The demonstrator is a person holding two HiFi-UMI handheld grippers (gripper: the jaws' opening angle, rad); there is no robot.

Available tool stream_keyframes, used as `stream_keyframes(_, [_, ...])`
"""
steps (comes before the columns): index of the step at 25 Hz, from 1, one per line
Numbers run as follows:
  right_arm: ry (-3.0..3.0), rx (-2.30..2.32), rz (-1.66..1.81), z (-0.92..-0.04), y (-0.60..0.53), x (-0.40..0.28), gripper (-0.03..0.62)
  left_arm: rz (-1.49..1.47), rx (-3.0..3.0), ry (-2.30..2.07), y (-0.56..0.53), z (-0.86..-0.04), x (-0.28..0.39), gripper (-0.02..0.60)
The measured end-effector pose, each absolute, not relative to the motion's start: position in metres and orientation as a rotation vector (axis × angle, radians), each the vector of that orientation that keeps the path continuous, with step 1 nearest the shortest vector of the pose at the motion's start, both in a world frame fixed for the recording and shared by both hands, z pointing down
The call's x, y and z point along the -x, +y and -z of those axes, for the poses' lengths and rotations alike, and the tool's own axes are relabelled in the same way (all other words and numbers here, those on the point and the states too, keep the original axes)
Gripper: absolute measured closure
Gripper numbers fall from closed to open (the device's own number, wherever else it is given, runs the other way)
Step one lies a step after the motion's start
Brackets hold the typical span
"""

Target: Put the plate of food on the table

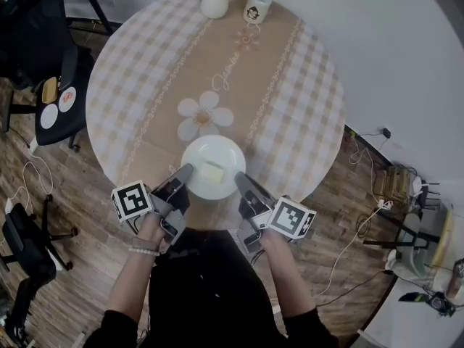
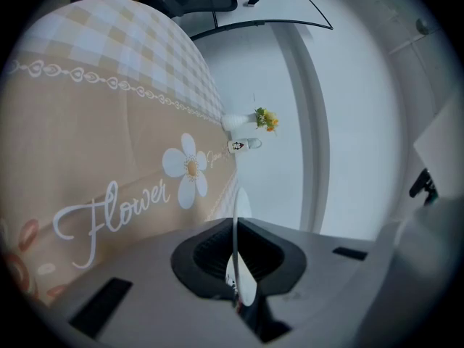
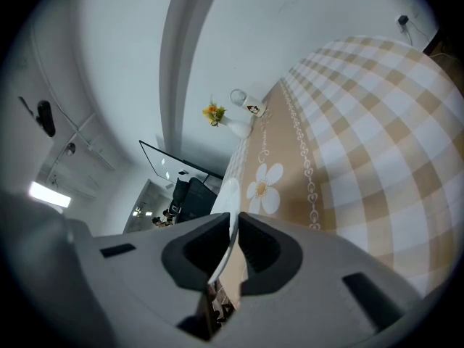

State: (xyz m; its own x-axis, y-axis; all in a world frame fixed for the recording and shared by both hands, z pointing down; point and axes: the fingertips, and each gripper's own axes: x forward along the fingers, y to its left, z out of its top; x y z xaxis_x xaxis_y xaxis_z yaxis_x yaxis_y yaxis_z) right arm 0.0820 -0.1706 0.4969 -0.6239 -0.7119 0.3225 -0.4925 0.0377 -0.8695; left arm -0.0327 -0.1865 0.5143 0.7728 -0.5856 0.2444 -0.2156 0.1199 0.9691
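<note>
Here, the white plate (image 1: 212,158) of food, stiff, probably slick and breakable, hangs over the counter's (image 1: 145,85) near edge, its opposite rims pinched by the closed fingers of the left gripper (image 1: 186,170) and the right gripper (image 1: 240,177).

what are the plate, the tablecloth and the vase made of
plate: likely glazed ceramic or melamine; plain white, smooth, thin rim.
tablecloth: printed fabric or vinyl, can't tell which; matte checks and flower print.
vase: probably ceramic; white, opaque, rounded.
</note>
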Motion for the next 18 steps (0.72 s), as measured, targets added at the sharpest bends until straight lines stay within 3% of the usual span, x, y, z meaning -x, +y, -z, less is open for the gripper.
stream_keyframes(18, [2.032,1.357,1.794,-0.569,-0.185,-0.096,0.572,0.245,-1.45,-0.715,-0.208,-0.574,0.019,0.572])
